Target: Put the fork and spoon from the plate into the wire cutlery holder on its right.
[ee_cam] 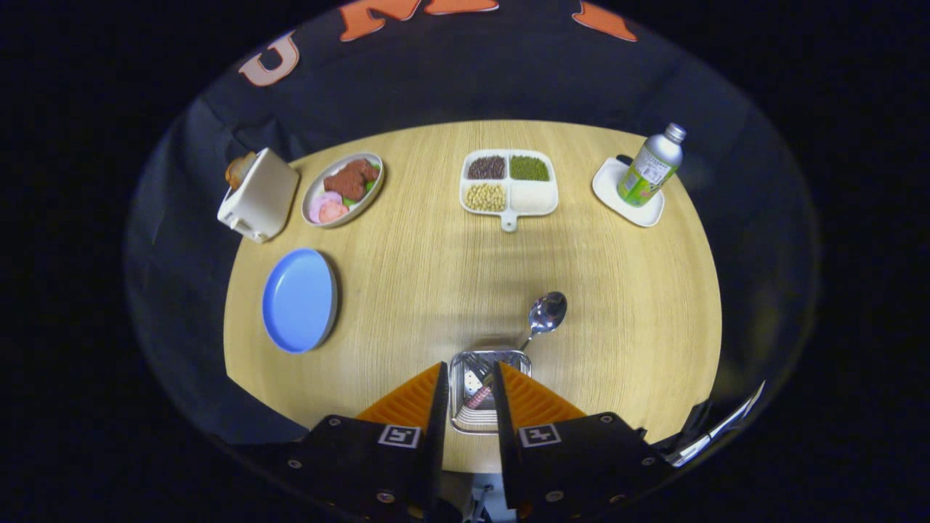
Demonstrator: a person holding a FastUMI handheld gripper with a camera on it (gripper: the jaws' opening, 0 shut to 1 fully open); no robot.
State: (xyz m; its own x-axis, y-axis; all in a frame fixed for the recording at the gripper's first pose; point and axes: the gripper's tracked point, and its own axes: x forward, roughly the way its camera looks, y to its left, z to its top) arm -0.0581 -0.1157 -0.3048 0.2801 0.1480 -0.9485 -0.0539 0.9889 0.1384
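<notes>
Between the gripper's (468, 396) slightly parted, empty fingers sits the square wire cutlery holder (485, 392), fork (476, 367) inside. The shiny metal spoon (545, 316) leans from it; the round blue plate (299, 299) lies well left.

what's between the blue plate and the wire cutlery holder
In the gripper view, only bare wooden table lies between the blue plate and the wire cutlery holder. The gripper hangs open over the holder.

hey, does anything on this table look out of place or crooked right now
Little stands out. The spoon leans out of the wire cutlery holder, bowl up, tilted away over its far corner. The gripper is open, fingers straddling the holder. The blue plate sits bare.
</notes>
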